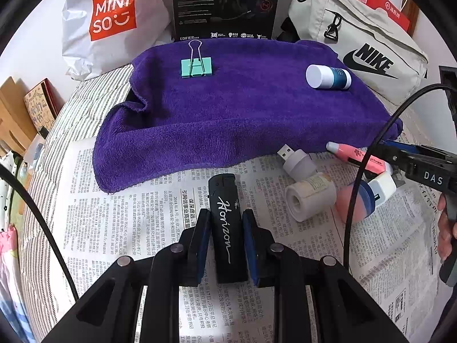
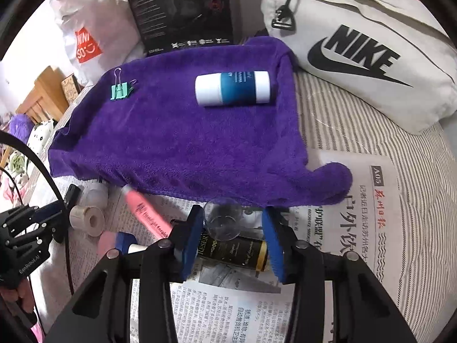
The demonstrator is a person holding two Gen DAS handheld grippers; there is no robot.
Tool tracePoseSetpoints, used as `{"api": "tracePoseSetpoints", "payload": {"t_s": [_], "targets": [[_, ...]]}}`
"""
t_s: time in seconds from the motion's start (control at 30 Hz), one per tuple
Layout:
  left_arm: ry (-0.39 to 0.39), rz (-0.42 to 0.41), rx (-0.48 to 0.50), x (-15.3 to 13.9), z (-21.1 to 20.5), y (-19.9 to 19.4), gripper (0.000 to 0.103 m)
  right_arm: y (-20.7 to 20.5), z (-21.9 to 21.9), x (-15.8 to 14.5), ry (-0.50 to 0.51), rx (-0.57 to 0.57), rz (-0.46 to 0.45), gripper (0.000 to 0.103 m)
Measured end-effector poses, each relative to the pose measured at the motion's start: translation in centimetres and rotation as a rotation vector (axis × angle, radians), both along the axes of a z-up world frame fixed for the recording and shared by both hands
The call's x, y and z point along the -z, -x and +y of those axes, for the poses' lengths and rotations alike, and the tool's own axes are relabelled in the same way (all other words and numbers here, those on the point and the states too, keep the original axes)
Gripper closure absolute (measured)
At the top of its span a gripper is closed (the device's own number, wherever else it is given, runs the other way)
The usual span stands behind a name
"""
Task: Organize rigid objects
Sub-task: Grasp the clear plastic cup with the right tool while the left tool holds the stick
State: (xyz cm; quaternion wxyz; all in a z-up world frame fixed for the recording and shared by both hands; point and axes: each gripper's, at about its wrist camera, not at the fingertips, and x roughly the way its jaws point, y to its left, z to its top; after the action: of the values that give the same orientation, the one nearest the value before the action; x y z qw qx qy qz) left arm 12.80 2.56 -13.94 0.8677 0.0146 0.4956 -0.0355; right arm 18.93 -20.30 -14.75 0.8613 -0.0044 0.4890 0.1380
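Gripped between the blue-padded fingers (image 1: 201,245) of the left gripper (image 1: 225,223) is a black rectangular lighter with white "Horizon" script (image 1: 227,228), its pads pressed against both long sides and its far end reaching over the printed newspaper sheet (image 1: 120,223) toward the purple terry towel (image 1: 228,108). On that towel's far left lies a mint-green binder clip with wire handles (image 1: 196,65), and toward its right a white cylindrical bottle with a teal-blue label (image 1: 328,76) rests on its side. Just right of the lighter, on the newspaper, sit a white USB plug-in device (image 1: 297,161), a roll of beige tape (image 1: 310,200), a pink highlighter pen (image 1: 358,157) and a pink-and-blue capped tube (image 1: 362,197), clustered close together. Farther right, the right gripper (image 2: 232,228) straddles a black cylindrical bottle with gold trim and lettering (image 2: 237,253) lying crosswise on the paper, a small clear glass cup (image 2: 224,221) just beyond it at the towel's edge; the blue pads stand at the bottle's two ends, but whether they press on it cannot be told. Behind the towel, from left to right, stand a white Miniso shopping bag (image 1: 108,20), a black Edifier product box (image 1: 225,5) and a cream Nike waist bag (image 1: 368,48).
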Motion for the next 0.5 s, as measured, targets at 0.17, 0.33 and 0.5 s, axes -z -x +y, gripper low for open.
{"api": "tracePoseSetpoints", "payload": {"t_s": [0.17,0.33,0.5], "targets": [[-0.002,-0.002,-0.002,0.0,-0.1,0.0,0.081,-0.3,0.1,0.3,0.003,0.002,-0.012,0.069],[0.041,0.006,-0.021,-0.1,0.5,0.0,0.081,0.0,-0.3,0.1,-0.009,-0.010,-0.017,0.076],[0.024,0.006,-0.018,-0.5,0.5,0.4,0.081,1.2,-1.3,-1.1,-0.003,-0.017,-0.030,0.076]]}}
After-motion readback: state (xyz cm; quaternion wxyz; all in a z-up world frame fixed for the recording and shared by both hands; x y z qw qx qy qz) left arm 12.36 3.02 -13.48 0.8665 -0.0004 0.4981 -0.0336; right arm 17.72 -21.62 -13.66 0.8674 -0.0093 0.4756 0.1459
